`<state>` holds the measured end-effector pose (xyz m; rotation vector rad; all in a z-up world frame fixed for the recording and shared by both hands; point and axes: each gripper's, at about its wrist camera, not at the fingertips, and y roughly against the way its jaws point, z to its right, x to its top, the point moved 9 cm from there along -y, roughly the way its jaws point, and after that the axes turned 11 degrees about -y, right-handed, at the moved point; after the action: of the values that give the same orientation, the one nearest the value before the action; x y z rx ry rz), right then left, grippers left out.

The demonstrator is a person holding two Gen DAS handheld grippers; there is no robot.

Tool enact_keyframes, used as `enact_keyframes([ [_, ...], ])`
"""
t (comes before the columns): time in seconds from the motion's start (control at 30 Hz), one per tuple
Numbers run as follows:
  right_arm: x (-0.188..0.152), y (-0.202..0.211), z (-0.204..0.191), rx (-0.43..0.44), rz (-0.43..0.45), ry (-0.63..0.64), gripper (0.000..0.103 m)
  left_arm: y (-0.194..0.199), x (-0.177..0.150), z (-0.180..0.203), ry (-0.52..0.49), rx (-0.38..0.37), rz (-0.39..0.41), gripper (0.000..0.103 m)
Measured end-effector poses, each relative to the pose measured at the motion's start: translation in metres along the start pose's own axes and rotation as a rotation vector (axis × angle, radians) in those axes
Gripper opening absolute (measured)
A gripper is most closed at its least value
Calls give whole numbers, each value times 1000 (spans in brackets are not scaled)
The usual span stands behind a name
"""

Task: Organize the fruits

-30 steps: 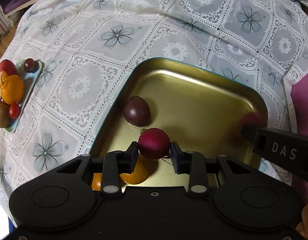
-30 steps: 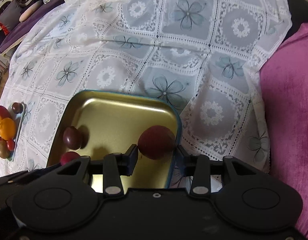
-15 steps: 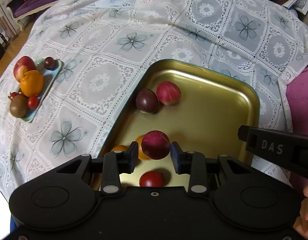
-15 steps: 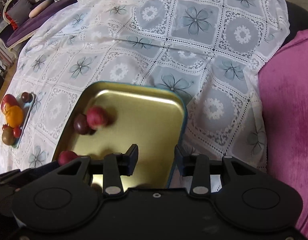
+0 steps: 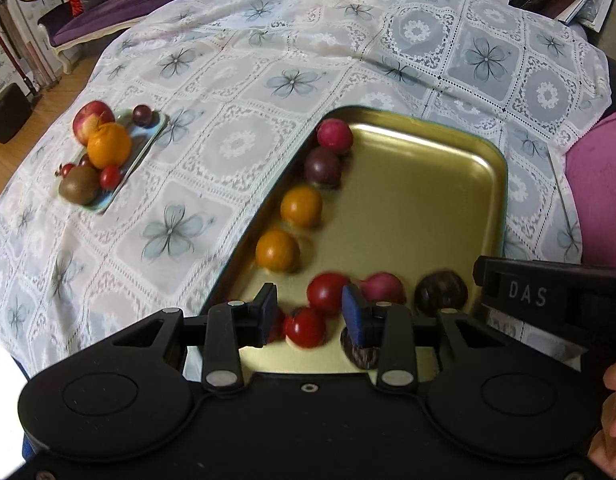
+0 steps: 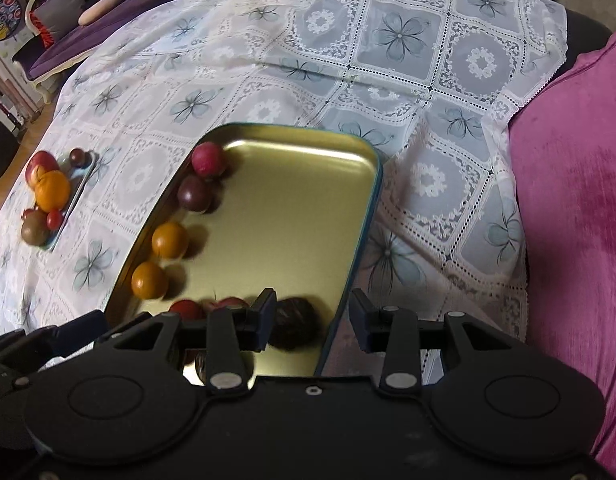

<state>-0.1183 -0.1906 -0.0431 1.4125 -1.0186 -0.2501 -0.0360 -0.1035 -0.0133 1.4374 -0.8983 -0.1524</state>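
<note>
My left gripper (image 5: 308, 312) spread over the gold metal tray (image 5: 420, 208), nine loose fruits along its 9 and 6 o'clock edges, my right gripper (image 6: 312, 316) spread astride its rim, small pale-blue dish (image 5: 146, 142) of fruit at 9 o'clock on the lace tablecloth (image 5: 268, 60).

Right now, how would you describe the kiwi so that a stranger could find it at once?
Look at the small blue plate left of the gold tray. The kiwi sits at the plate's near end, below the big orange. It is the only brown, fuzzy fruit there.
</note>
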Motion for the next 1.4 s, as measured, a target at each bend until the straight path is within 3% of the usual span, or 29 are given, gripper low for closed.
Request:
enact_keyframes([
  [0.57,-50,3,5,-35,-12,59,41,7,-58,-4,45,32,-13,46],
  [0.93,-55,-1,11,-57,-1,67,41,6,-66,-6,48,57,-15,46],
  [1.4,-58,-3,8,-71,-5,92,41,4,-68,-10,72,37,-22,46],
])
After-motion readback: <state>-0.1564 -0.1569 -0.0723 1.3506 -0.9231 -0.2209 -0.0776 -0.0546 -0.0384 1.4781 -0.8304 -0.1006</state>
